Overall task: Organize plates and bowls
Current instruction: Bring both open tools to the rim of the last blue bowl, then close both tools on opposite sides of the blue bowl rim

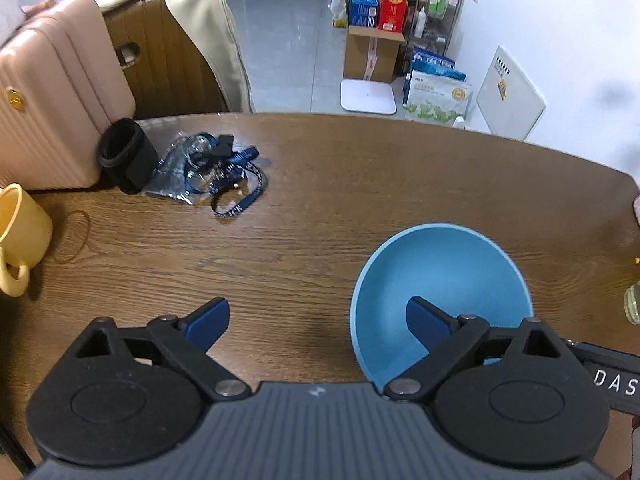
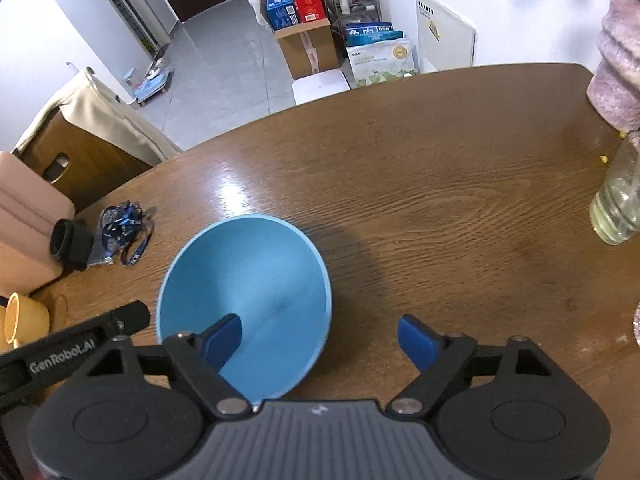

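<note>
A light blue bowl (image 1: pixel 440 280) stands on the brown wooden table (image 1: pixel 320 184). My left gripper (image 1: pixel 318 328) is open, hovering above the table with its right finger over the bowl's left side. In the right wrist view the same bowl (image 2: pixel 248 280) lies under the left finger of my right gripper (image 2: pixel 320 344), which is open too. Neither gripper holds anything. The body of the left gripper (image 2: pixel 72 352) shows at the left edge of the right wrist view. No plates show in either view.
A yellow mug (image 1: pixel 20 236), a pink suitcase (image 1: pixel 52 92), a black cylinder (image 1: pixel 126 156) and a blue lanyard (image 1: pixel 224 176) sit at the table's left. A glass bottle (image 2: pixel 618 200) stands at the right edge. A chair with a beige cloth (image 1: pixel 180 40) stands beyond.
</note>
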A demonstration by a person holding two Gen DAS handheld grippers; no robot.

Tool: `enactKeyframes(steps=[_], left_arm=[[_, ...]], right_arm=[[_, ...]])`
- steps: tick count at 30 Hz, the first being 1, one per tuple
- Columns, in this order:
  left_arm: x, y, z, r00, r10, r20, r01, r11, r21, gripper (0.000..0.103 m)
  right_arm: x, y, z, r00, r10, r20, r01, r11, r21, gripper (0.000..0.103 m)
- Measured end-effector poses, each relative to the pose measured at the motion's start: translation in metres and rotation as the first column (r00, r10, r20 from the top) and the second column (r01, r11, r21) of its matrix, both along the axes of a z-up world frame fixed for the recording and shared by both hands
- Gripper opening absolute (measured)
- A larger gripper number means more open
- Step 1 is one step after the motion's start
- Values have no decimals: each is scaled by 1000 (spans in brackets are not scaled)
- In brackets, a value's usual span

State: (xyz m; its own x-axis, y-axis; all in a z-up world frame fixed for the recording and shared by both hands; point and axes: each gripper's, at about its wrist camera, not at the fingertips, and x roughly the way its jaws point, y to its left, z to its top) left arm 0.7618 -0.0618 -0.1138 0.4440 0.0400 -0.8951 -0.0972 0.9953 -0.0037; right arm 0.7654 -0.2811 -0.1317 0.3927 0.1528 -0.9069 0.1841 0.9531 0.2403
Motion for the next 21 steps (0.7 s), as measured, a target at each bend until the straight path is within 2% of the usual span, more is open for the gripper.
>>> enactKeyframes(steps=[8,11,16,18,21], left_arm=[[16,-6,-33,999,-11,-49,10,1000,-11,73],[18,-8,-40,998,-19,-55,19,1000,-14,65],[19,-10,-46,998,-34,-58,32,999,-33,36],[19,-11,-46,998,-43,-53,41,998,-39,26],[20,-12,-46,997,-58,-49,55,997,-51,17]], right_arm=[[14,-3,-30,1000,-6,-22,7,1000,20,60],[17,-3,-37,1000,-3,-24,4,1000,30,45],[20,-2,-43,1000,3,-30,-2,999,36,18],[21,-1,-45,1000,6,-27,-5,999,42,14],[20,0,-43,1000,11,-10,-11,998,55,8]])
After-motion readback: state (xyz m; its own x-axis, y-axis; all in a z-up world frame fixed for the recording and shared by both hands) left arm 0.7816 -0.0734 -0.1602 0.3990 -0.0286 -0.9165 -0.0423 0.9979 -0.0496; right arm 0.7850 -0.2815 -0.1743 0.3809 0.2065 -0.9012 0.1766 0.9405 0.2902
